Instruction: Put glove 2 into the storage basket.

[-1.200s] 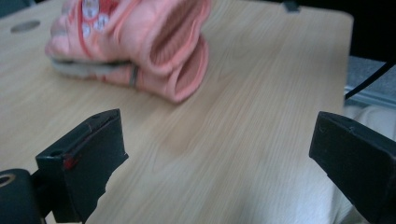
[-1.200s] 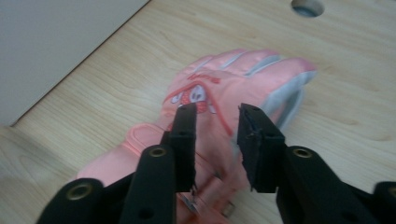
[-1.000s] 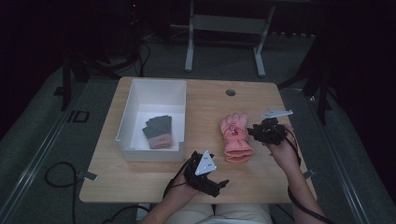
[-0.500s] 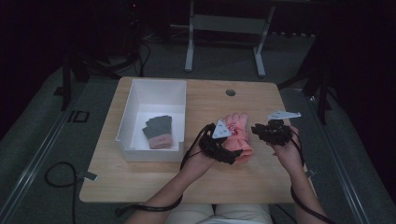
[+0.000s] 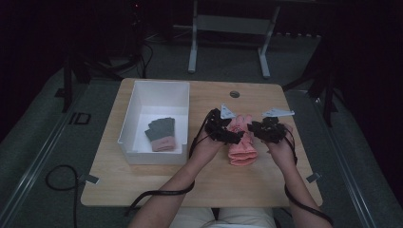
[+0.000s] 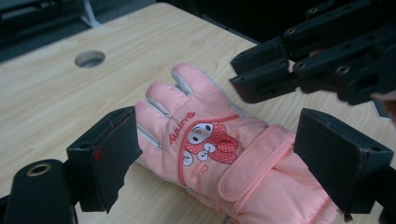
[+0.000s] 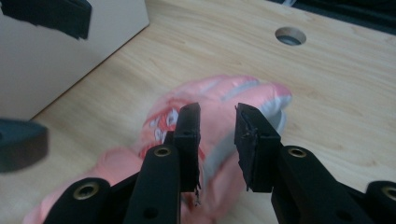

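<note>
A pink glove with a cartoon patch lies flat on the table, fingers pointing away from me. My left gripper hovers at its left side. In the left gripper view the glove lies between the wide pads, which have just been closing and do not touch it. My right gripper sits at the glove's right side. Its jaws stand a narrow gap apart over the glove, have just opened slightly, and pinch nothing.
A white bin stands left of the glove and holds a dark glove with a pink cuff. A round cable hole is in the table's far side. Cables trail off the front edge.
My left hand has come from the table's front edge forward and right to the pink glove. The right hand has stayed by the glove's right side.
</note>
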{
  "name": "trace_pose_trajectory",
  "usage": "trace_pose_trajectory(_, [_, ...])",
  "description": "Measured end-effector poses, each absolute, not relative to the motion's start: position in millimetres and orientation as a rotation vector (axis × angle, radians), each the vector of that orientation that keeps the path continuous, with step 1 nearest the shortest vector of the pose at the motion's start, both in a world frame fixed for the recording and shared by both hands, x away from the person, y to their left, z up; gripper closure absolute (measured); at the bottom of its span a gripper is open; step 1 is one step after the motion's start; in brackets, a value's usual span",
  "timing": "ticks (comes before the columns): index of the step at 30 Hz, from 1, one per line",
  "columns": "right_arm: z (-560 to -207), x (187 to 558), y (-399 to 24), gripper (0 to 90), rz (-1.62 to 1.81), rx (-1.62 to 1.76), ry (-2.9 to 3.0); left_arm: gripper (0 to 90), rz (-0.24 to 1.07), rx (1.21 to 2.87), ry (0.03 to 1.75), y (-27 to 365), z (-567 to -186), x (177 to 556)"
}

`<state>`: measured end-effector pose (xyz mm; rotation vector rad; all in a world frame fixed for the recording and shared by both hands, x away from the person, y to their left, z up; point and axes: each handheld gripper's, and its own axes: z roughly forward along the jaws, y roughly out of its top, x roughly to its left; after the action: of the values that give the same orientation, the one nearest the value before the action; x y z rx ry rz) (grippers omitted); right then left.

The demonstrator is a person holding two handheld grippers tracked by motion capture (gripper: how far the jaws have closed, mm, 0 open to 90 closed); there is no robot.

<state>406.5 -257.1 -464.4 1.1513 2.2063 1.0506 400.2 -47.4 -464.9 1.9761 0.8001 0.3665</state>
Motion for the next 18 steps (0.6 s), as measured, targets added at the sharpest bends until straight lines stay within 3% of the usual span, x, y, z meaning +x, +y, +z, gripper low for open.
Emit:
trace_pose_trajectory(4, [-475, 416, -249, 63.8, 1.011, 1.166, 2.209, 14.4, 0.416, 1.997, 0.853, -52, -475, 408])
trace_pose_trajectory(18, [-506, 428, -270, 50.9, 0.882, 1.239, 2.332, 17.5, 0.114, 2.021, 1.088, -54, -531, 441])
